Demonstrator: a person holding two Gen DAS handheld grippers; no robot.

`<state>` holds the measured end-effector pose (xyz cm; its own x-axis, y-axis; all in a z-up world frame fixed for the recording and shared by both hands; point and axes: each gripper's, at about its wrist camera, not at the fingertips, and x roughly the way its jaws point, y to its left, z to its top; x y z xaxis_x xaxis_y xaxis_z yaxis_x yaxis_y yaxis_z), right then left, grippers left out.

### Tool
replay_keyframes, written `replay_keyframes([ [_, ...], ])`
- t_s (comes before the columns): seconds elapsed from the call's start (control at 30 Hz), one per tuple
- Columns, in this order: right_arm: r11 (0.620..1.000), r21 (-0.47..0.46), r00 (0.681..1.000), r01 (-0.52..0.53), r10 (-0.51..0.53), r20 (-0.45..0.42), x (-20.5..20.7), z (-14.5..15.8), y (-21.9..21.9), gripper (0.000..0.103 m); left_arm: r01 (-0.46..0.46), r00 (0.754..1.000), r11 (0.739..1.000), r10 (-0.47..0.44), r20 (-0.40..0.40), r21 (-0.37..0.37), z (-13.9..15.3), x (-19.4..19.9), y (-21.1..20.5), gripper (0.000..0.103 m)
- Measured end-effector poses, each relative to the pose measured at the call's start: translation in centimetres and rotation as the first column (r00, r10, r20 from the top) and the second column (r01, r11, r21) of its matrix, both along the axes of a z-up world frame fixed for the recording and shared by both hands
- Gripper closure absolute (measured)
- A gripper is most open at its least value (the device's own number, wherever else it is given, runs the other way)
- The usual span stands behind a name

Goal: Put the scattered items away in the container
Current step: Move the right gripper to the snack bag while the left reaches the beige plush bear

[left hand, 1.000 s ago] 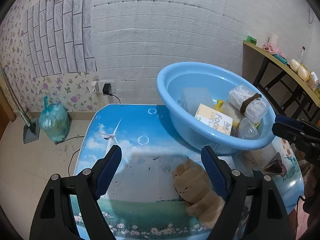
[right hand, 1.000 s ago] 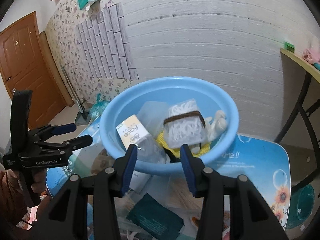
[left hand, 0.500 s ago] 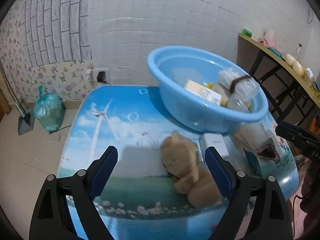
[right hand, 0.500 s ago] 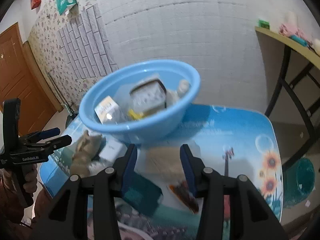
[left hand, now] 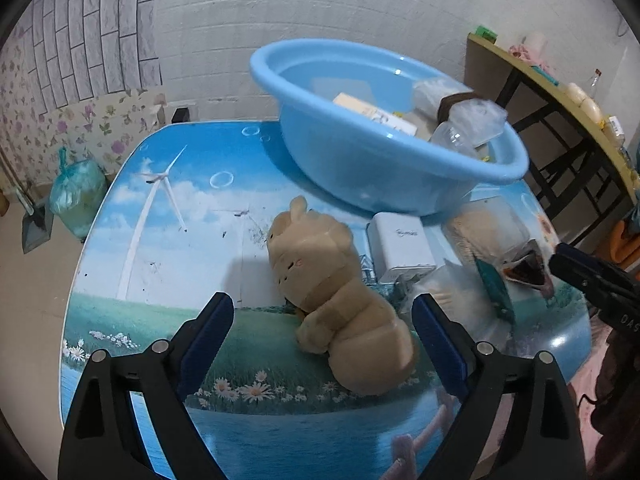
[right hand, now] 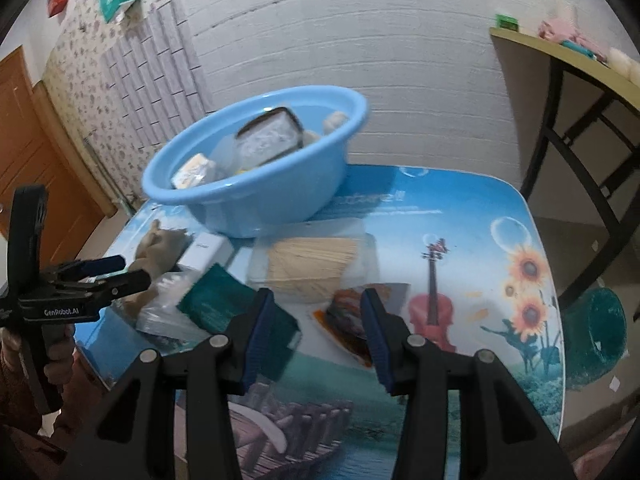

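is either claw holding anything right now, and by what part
Nothing is held. The left claw stands open over the plush toy; the right claw, just opening, is empty.

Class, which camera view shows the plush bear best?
The left wrist view: the plush bear lies whole and close on the table. The right wrist view shows only part of it, small, behind the left tool.

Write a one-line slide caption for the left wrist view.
Open left gripper over a tan plush bear lying on the printed table, blue basin of collected items behind.
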<state>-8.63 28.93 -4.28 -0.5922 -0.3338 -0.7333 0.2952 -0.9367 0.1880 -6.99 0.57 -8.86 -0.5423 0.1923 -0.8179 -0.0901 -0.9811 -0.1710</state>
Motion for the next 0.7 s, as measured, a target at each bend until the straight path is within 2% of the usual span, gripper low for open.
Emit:
replay_keyframes([
  [0.03,1.0,0.002,1.0,0.014,-0.014,0.007,-0.2,-0.2,0.3,0.041,0.0,1.0,1.0,0.0,0.005,-0.005,-0.3,-0.1,0.1,0.012],
  [0.07,1.0,0.003,1.0,0.028,-0.028,0.012,-0.3,-0.4,0.6,0.039,0.0,1.0,1.0,0.0,0.008,-0.003,-0.4,-0.2,0.1,0.012],
  [0.23,0.998,0.003,0.998,0.058,-0.058,0.04,-1.0,-1.3,1.5,0.039,0.009,0.999,1.0,-0.01,0.031,0.026,-1.2,-1.0,0.3,0.011],
  [0.43,0.999,0.014,0.997,0.042,-0.043,0.069,-1.7,-2.4,1.0,0.039,0.018,0.999,0.999,-0.021,0.049,0.049,-1.8,-1.5,0.7,0.011],
  [0.47,0.999,0.017,0.996,0.038,-0.04,0.074,-1.8,-2.6,0.8,0.039,0.025,0.999,0.998,-0.027,0.047,0.054,-1.8,-1.5,0.7,0.014],
  [0.5,0.999,0.02,0.996,0.037,-0.039,0.078,-1.9,-2.7,0.7,0.039,0.04,0.998,0.997,-0.042,0.042,0.064,-1.8,-1.5,0.8,0.026],
  [0.57,0.999,0.024,0.996,0.037,-0.038,0.085,-2.0,-3.1,0.5,0.039,0.069,0.997,0.995,-0.071,0.032,0.07,-1.6,-1.3,1.0,0.042],
  [0.63,0.999,0.019,0.995,0.034,-0.036,0.09,-2.1,-3.3,0.5,0.04,0.075,0.997,0.996,-0.077,0.029,0.053,-1.4,-1.1,1.2,0.044],
  [0.7,0.999,0.019,0.995,0.031,-0.033,0.095,-2.2,-3.5,0.5,0.051,0.075,0.997,0.997,-0.076,0.02,0.032,-1.2,-0.9,1.2,0.046],
])
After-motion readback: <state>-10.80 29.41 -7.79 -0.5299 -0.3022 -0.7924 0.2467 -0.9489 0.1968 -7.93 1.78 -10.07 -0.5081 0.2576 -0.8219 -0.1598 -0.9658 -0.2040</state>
